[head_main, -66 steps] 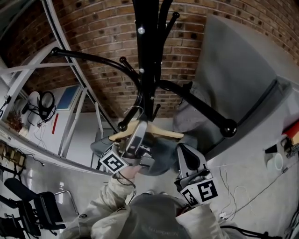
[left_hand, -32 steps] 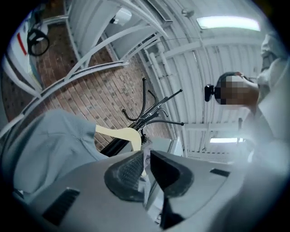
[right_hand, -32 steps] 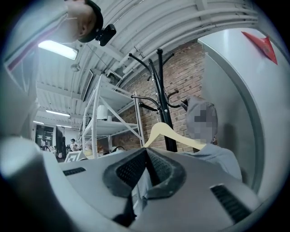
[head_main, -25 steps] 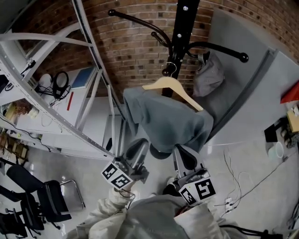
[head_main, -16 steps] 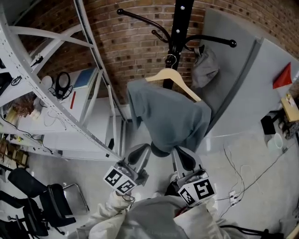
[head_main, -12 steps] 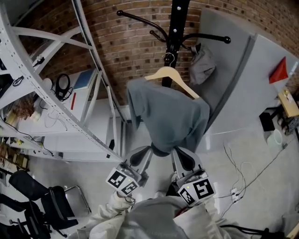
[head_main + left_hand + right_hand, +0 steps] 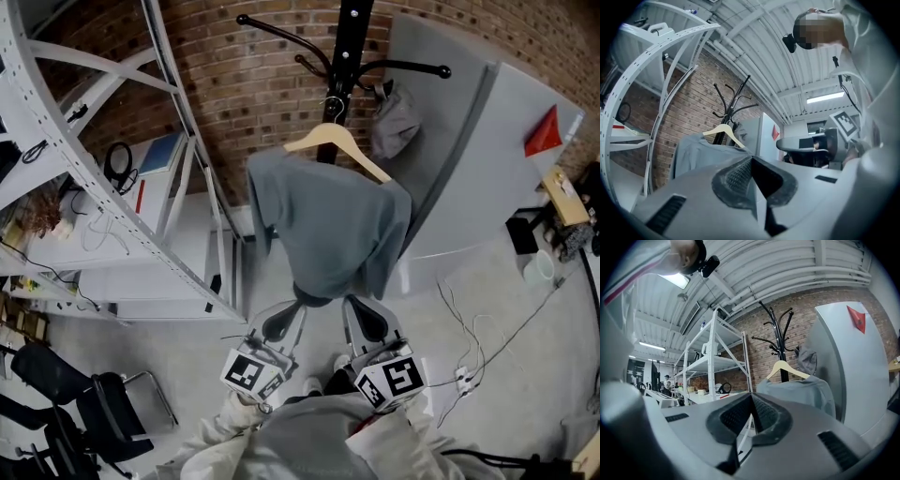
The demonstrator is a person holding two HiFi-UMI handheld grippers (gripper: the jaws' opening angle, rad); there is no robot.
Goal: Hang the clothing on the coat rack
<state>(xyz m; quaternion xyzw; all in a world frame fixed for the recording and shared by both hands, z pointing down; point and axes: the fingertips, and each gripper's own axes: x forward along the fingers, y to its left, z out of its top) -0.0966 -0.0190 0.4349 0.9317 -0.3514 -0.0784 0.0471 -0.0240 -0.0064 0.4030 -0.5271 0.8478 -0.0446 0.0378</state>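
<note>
A grey garment [image 7: 328, 225] hangs on a wooden hanger [image 7: 336, 145], hooked on the black coat rack [image 7: 349, 37] against the brick wall. My left gripper [image 7: 284, 319] and right gripper [image 7: 364, 319] sit side by side just below the garment's hem, apart from it. Both are shut with nothing between the jaws. In the left gripper view the shut left gripper [image 7: 752, 160] points at the garment [image 7: 693, 152] and hanger [image 7: 723, 132]. The right gripper view looks past my shut right gripper [image 7: 751, 398] to the garment [image 7: 801, 392] under its hanger [image 7: 787, 369].
A second grey cloth [image 7: 394, 117] hangs on another arm of the rack. White metal shelving [image 7: 141, 187] stands to the left, a grey cabinet [image 7: 469, 159] to the right. Cables [image 7: 469, 347] lie on the floor, with a black chair [image 7: 84, 412] at lower left.
The hanger with the garment was held at the rack by my left gripper; now it hangs free there. Both grippers have drawn back below the hem, and the left jaws have shut.
</note>
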